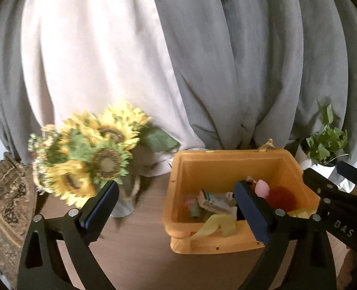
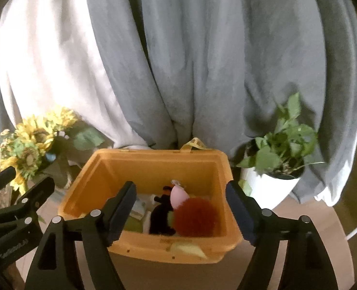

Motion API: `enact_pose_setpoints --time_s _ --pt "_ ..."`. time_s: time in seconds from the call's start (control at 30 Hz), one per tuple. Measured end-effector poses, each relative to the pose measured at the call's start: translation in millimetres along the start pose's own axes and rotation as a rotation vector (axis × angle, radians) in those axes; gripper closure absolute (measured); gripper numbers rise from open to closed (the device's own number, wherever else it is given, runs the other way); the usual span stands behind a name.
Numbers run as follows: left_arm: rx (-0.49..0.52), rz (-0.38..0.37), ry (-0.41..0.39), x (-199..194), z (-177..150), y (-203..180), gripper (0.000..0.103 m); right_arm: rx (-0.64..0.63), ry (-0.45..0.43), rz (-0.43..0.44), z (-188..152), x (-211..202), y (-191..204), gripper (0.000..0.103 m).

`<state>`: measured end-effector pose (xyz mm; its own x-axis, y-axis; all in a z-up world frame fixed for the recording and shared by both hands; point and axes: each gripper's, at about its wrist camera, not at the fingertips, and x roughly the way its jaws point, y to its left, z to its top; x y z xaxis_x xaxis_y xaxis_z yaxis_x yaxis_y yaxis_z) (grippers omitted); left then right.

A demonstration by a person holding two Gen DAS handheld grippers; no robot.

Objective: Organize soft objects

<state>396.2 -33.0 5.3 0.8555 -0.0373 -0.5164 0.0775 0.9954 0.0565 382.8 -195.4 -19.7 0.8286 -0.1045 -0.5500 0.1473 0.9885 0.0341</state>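
An orange bin (image 1: 226,166) (image 2: 154,166) stands on the wooden table and holds several soft things: a red fuzzy ball (image 2: 194,217) (image 1: 281,197), a pink egg-shaped toy (image 2: 179,197) (image 1: 261,187), a black plush (image 2: 161,215) and a yellow cloth (image 1: 218,224) that hangs over the front rim. My left gripper (image 1: 176,207) is open and empty, its right finger over the bin's front edge. My right gripper (image 2: 180,213) is open and empty, its fingers straddling the bin's front part. The right gripper's arm also shows at the right in the left wrist view (image 1: 340,193).
A vase of sunflowers (image 1: 91,154) (image 2: 31,149) stands left of the bin. A potted green plant (image 2: 277,166) (image 1: 325,145) in a white pot stands to its right. Grey and white curtains (image 2: 178,60) hang behind. A patterned cushion (image 1: 7,203) lies at far left.
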Motion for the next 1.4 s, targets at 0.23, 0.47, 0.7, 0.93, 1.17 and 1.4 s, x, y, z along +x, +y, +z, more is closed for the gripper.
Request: enact_pose_setpoints --time_s 0.23,0.47,0.7,0.93,1.17,1.4 --pt "0.011 0.027 -0.084 -53.8 -11.2 9.7 0.000 0.020 -0.051 -0.021 -16.0 -50.9 -0.2 0.018" --pt "0.023 0.007 -0.120 -98.3 -24.1 13.6 0.000 0.059 -0.092 -0.043 -36.6 -100.9 -2.4 0.018" --pt "0.040 -0.024 -0.147 -138.6 -39.5 10.9 0.000 0.073 -0.146 -0.063 -55.0 -148.9 -5.5 0.018" --pt "0.032 -0.022 -0.172 -180.5 -55.1 6.9 0.000 0.067 -0.184 -0.079 -71.3 -191.4 -8.6 0.018" --pt "0.023 -0.011 -0.187 -228.8 -78.7 -1.8 0.000 0.049 -0.199 -0.068 -93.6 -234.9 -22.9 0.018" --pt "0.023 0.004 -0.202 -283.1 -108.4 -7.8 0.000 0.043 -0.203 -0.051 -122.6 -280.9 -37.1 0.015"
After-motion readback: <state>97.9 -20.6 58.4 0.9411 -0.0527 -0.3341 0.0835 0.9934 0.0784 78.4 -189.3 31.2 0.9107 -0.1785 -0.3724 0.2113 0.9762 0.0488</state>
